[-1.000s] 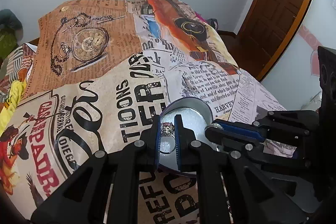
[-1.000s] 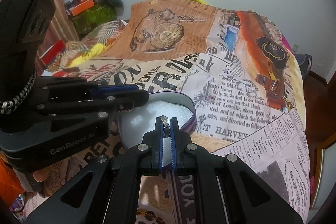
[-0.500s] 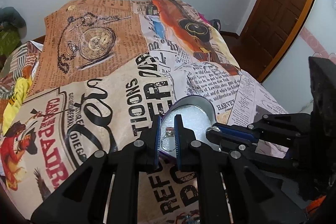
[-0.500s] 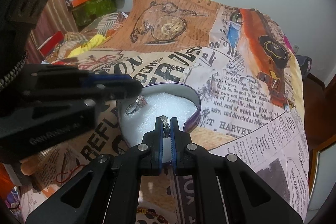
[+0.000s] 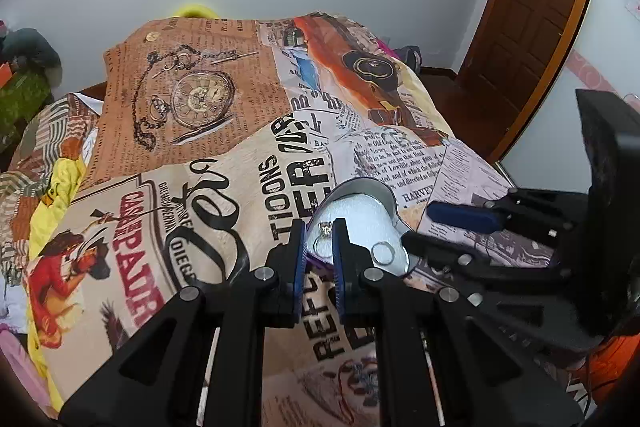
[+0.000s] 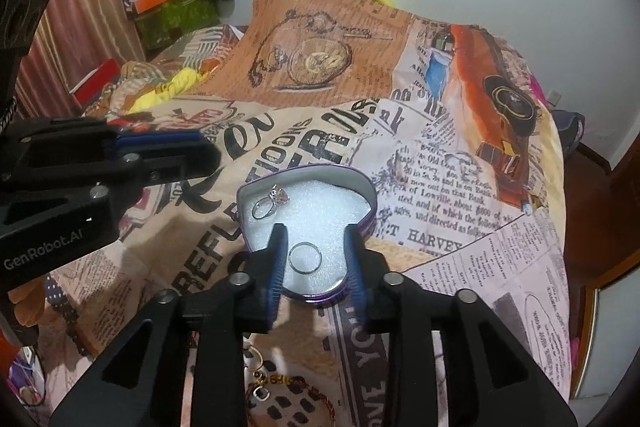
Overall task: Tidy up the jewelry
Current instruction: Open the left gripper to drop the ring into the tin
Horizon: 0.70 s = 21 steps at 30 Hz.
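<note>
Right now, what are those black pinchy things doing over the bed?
A person is putting rings away in a heart-shaped tin lined with white foam, which sits on the patterned bedspread. The right gripper is opening, and a plain ring lies on the foam between its fingers. A ring with a stone already lies in the tin. The left gripper is nearly shut, holding nothing.

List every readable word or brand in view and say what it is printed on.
"GenRobot.AI": side of the left hand-held gripper.
"HARVEY": bedspread, beside the heart-shaped tin.
"CASA del PADRE": bedspread poster print.
"REFU…": bedspread, cut off.
Small newspaper columns: too small to read.
</note>
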Available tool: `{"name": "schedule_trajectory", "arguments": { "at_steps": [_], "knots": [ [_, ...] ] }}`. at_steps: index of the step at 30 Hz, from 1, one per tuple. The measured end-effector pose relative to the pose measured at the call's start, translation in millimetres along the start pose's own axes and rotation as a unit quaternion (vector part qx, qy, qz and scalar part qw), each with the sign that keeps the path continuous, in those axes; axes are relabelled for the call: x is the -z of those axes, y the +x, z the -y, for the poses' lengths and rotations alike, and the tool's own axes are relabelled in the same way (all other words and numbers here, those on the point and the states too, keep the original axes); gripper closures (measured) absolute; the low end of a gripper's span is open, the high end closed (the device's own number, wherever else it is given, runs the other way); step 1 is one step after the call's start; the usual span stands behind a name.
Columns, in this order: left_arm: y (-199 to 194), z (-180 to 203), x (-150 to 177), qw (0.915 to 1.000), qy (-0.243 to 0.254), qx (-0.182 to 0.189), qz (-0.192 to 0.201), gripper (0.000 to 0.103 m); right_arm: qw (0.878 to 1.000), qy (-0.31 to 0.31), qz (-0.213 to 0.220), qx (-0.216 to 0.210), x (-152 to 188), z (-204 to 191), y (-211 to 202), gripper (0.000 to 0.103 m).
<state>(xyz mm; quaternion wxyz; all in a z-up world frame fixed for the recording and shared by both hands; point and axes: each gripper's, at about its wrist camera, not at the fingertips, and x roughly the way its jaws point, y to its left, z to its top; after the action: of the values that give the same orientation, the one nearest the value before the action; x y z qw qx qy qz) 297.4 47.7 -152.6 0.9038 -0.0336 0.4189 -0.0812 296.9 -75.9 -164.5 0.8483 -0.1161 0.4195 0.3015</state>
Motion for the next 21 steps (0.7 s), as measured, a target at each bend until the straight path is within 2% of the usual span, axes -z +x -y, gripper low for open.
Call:
{"name": "schedule_trajectory", "arguments": {
  "at_steps": [13,16,18,21],
  "knots": [
    [-47.9,13.0,21.8,0.9998,0.011,-0.014,0.01,0.092,0.999,0.008,0.036,0.015,8.4,-6.0,-54.1,0.076],
    [-55.0,16.7,30.6,0.9998,0.014,-0.015,0.006,0.086,0.999,0.01,0.041,0.019,14.8,-7.7,-66.5,0.076],
    [-58.7,18.9,36.5,0.9997,0.018,-0.019,0.005,0.079,0.999,0.011,0.042,0.021,20.0,-7.9,-72.8,0.076],
    [-61.5,20.5,44.7,0.9995,0.021,-0.023,-0.001,0.078,0.999,0.013,0.043,0.024,27.5,-7.5,-79.3,0.075]
  ]
}}
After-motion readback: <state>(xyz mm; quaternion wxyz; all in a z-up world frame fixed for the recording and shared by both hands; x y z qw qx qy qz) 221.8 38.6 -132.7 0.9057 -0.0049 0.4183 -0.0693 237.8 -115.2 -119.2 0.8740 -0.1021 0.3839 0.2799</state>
